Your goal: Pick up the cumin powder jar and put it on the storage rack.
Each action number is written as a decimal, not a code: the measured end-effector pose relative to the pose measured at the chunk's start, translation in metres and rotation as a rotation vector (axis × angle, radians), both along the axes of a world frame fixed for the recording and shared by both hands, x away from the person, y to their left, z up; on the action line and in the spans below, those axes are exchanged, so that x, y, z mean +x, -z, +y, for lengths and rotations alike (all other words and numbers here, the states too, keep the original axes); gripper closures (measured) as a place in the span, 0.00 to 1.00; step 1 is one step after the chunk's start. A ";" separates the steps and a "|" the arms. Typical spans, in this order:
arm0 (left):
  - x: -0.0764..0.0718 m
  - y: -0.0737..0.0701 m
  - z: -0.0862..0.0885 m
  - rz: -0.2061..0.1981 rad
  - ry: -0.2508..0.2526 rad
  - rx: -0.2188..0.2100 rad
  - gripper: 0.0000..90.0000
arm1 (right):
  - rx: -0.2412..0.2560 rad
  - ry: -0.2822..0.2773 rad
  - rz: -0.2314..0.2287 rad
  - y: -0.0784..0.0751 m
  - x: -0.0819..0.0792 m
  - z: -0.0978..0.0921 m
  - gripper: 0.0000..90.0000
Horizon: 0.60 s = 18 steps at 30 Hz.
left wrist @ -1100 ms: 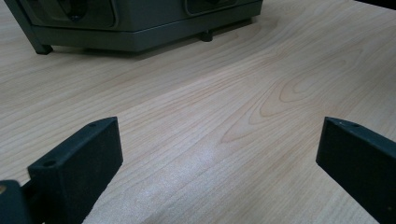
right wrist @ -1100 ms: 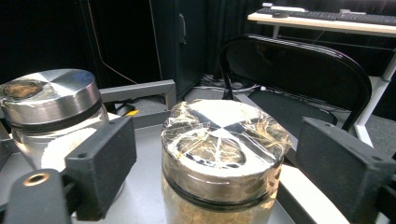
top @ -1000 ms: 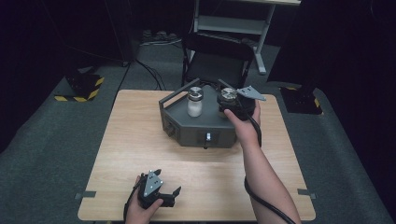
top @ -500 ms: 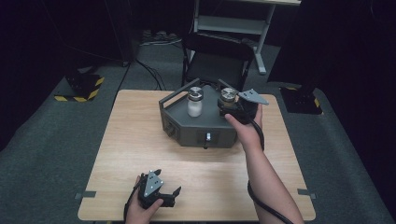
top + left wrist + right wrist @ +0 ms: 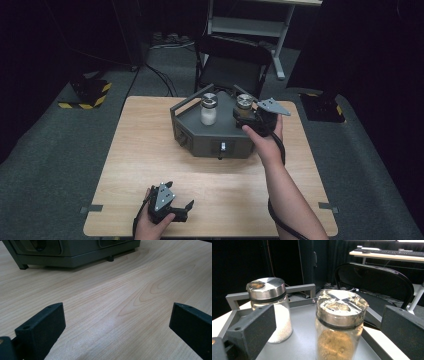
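steel-lidded jar [image 5: 339,325]: brown powder, between right gripper [image 5: 329,322] fingers, apart | second jar [image 5: 270,307]: white grains | left gripper [image 5: 115,322] fingers apart

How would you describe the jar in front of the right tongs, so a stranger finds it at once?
On the wooden table stands a grey tray with two metal-lidded jars. Take the right-hand jar, between the open right tongs: brown powder inside, while its neighbour holds white grains.

The high view is looking forward and down on my table [image 5: 150,150]. My left gripper view is skimming it; both gripper views are sharing the grey stand [image 5: 304,345].
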<state>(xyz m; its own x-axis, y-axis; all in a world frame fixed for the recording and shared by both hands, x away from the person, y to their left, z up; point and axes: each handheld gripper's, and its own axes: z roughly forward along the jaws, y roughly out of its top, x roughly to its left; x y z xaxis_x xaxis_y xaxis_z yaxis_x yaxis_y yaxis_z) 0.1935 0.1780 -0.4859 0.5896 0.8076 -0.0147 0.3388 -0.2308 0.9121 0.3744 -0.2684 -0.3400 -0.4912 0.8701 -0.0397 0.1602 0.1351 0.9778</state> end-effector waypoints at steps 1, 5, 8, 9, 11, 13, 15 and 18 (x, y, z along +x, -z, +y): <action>0.000 0.000 0.000 0.000 0.000 0.002 0.01 | -0.004 0.001 -0.001 0.000 -0.002 -0.001 0.00; 0.000 0.000 0.000 0.002 0.001 0.002 0.01 | -0.003 -0.002 -0.004 0.001 -0.009 -0.008 0.00; 0.001 0.000 0.000 0.002 0.001 0.000 0.01 | 0.003 -0.009 -0.011 0.002 -0.017 -0.014 0.00; 0.000 0.000 0.000 -0.002 0.001 -0.002 0.01 | 0.005 -0.012 -0.014 0.002 -0.020 -0.016 0.00; 0.000 0.001 0.001 -0.005 0.004 -0.003 0.01 | 0.008 -0.016 -0.018 0.003 -0.023 -0.018 0.00; 0.000 0.001 0.001 -0.006 0.004 -0.002 0.01 | 0.012 -0.023 -0.027 0.004 -0.030 -0.022 0.00; 0.000 0.001 0.001 -0.006 0.005 -0.003 0.01 | 0.010 -0.035 -0.037 0.006 -0.038 -0.026 0.00; 0.000 0.001 0.001 -0.005 0.004 -0.004 0.01 | 0.004 -0.044 -0.048 0.008 -0.045 -0.028 0.00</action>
